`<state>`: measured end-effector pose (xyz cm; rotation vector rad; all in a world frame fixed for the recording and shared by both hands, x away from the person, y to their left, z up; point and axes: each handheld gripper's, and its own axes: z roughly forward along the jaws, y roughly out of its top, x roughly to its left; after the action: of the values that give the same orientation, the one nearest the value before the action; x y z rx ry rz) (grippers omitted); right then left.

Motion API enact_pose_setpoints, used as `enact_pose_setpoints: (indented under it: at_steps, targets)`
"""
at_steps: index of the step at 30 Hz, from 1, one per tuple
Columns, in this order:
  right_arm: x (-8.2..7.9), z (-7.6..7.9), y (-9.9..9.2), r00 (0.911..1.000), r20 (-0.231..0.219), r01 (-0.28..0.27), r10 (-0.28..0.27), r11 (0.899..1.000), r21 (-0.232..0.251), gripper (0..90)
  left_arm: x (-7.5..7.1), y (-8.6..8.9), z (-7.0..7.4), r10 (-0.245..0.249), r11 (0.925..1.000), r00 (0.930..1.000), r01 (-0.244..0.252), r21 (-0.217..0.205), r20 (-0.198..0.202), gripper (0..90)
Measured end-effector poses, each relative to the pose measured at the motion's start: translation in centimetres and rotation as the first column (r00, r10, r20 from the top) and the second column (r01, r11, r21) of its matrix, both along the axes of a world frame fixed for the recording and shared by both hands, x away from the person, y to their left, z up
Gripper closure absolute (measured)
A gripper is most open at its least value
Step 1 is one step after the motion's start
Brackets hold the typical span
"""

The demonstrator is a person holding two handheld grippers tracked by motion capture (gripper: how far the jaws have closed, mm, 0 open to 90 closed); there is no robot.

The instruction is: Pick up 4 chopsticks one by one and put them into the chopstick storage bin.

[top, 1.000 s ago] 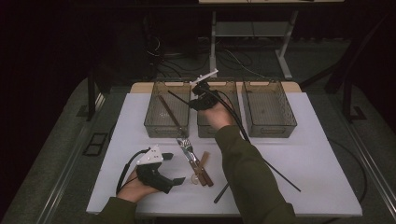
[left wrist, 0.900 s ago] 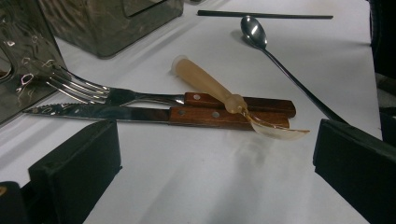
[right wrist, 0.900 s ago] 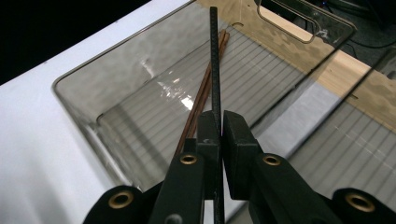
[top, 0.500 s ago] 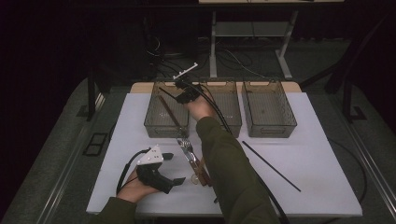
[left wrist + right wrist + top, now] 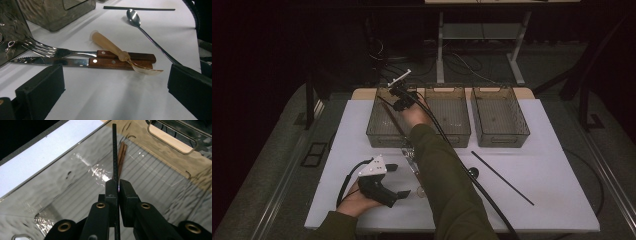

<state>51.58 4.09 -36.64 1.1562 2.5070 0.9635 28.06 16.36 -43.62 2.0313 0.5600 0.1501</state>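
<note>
Chopstick [image 5: 115, 152], black and thin, is pinched between the right gripper [image 5: 118, 185]'s closed jaws above the left bin [image 5: 377, 131], where brown chopsticks [image 5: 121, 157] lie. Held so narrowly, it could pivot and catch the bin wall when released. Left gripper [image 5: 394, 181] rests open-jawed near the cutlery.

White table [image 5: 557, 170] bearing three clear bins [image 5: 499, 117], fork [image 5: 45, 50], knife [image 5: 75, 62], two spoons [image 5: 140, 27], black chopstick [image 5: 502, 178].
</note>
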Motion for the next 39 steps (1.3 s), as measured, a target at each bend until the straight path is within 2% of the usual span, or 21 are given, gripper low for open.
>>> enact_pose_setpoints:
  at_steps: [3, 5, 13, 16, 21, 23, 28, 30, 35, 39]
  targets:
    - [-0.1, -0.1, 0.3, 1.0000, 0.007, -0.003, 0.003, 1.000, -0.007, 83.7, 0.0, -0.1, -0.1, -0.007, 1.0000, 1.0000, 0.007, 0.004, -0.004, 0.0]
    - [-0.1, 0.0, 0.2, 0.9999, 0.011, -0.001, 0.001, 1.000, 0.008, 76.4, 0.0, -0.1, -0.1, -0.005, 1.0000, 0.9999, 0.005, 0.001, -0.010, 0.0]
    - [-0.7, 1.1, -0.4, 0.9995, 0.028, -0.016, 0.016, 1.000, 0.024, 64.6, 0.0, -0.1, -0.1, -0.003, 1.0000, 1.0000, 0.003, 0.003, -0.008, 0.0]
    - [-1.3, 1.6, -0.9, 0.9989, 0.033, -0.035, 0.034, 0.998, 0.046, 60.5, 0.1, 0.0, -0.1, -0.002, 1.0000, 1.0000, 0.002, -0.001, -0.008, 0.0]
    - [-2.8, 2.1, -2.7, 0.9976, 0.034, -0.063, 0.060, 0.994, 0.092, 52.2, 0.2, 0.2, -0.1, 0.007, 1.0000, 1.0000, -0.007, -0.006, -0.006, 0.0]
    - [-3.3, 2.2, -3.6, 0.9969, 0.012, -0.079, 0.078, 0.989, 0.125, 48.7, 0.1, 0.2, -0.1, 0.005, 1.0000, 1.0000, -0.005, 0.001, -0.005, 0.0]
    - [-5.1, 2.5, -5.7, 0.9908, 0.044, -0.133, 0.128, 0.983, 0.130, 41.0, 0.1, 0.1, -0.1, 0.005, 1.0000, 1.0000, -0.005, -0.005, -0.007, 0.0]
    - [-5.8, 2.5, -6.5, 0.9894, 0.055, -0.140, 0.135, 0.983, 0.121, 39.3, 0.0, 0.1, -0.1, 0.004, 1.0000, 1.0000, -0.004, 0.006, -0.007, 0.0]
    - [-7.4, 2.2, -8.9, 0.9861, 0.071, -0.159, 0.150, 0.977, 0.143, 36.7, -0.1, 0.2, 0.0, 0.010, 0.9999, 0.9999, -0.010, -0.009, -0.005, 0.0]
    - [-8.5, 2.0, -10.8, 0.9829, 0.086, -0.174, 0.163, 0.973, 0.152, 35.2, -0.1, 0.2, -0.1, 0.012, 0.9999, 0.9999, -0.012, -0.003, -0.008, 0.0]
